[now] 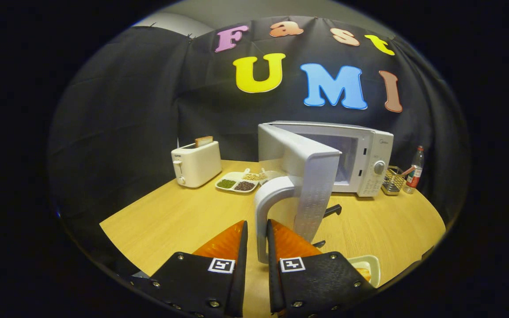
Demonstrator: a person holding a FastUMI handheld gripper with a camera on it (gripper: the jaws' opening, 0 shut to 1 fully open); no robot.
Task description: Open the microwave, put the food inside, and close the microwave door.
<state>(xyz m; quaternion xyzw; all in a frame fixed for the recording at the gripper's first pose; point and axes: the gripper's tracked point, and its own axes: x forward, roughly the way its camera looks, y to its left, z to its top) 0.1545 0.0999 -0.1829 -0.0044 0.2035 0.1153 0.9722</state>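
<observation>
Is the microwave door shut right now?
No, the microwave door is swung wide open toward the gripper, whose fingers close on the door handle between them.

My hand-held gripper [257, 236] has its fingers closed around the door handle [267, 207], and the swung-out microwave door [301, 176] stands straight ahead of me, walling off the direct way forward. Past its right edge the microwave [365, 154] cavity stands open. Left of the door the desk [179, 216] lies bare up to the toaster [196, 163] and the divided tray [239, 181]. A white dish [367, 267] sits just beside my right finger.
</observation>
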